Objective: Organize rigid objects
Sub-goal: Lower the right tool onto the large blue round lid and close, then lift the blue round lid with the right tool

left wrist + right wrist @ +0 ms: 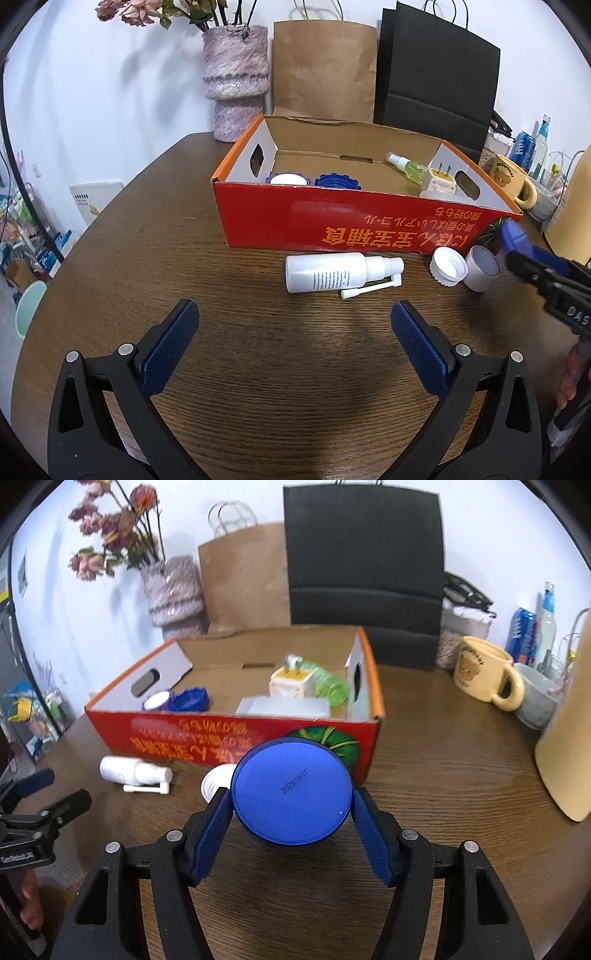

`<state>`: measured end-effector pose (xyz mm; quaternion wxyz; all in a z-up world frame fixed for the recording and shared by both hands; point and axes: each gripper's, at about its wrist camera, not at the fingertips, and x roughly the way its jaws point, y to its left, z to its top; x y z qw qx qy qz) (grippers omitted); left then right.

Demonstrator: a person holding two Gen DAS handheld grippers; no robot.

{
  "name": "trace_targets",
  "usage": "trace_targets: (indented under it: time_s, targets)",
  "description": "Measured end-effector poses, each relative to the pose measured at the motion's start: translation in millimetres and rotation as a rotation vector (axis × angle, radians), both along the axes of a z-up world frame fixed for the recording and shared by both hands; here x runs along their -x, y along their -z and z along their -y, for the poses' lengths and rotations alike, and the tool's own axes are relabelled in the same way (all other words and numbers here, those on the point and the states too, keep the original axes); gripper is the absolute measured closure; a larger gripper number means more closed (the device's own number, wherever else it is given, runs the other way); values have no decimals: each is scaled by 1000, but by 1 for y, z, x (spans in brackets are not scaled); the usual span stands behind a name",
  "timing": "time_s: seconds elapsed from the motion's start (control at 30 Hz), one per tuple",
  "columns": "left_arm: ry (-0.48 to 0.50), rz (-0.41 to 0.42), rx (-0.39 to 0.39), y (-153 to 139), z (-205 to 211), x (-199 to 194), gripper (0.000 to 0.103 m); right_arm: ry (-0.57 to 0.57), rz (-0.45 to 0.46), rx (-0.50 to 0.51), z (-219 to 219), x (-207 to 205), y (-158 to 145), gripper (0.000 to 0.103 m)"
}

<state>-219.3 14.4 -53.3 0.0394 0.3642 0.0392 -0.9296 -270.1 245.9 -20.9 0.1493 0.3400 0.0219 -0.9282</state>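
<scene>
The blue jar (291, 794) showed the stamp "2025/10/17" on its flat face; the mug (480, 672) at far right bore a bear print and the word "Butterbear"; the red box (236, 734) carried orange Japanese print, seen upside down. The jar sat between the pads of the right gripper (291, 812), near the box's front wall, with a white cap (212, 782) just behind it. The right pads met the jar's two sides, jaws about half apart. The left gripper (295, 350) stood wide apart over bare table (258, 369), holding nothing. A white spray bottle (332, 273) lay on its side beyond it, before the box.
</scene>
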Motion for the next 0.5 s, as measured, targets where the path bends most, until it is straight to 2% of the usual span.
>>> trace_targets:
  time_s: [0.23, 0.5]
  targets:
    - [4, 14, 4, 4, -3, 4, 0, 12, -54, -3, -8, -8, -12, 32]
    - [-21, 35, 3, 7, -9, 15, 0, 24, -65, -9, -18, -7, -12, 32]
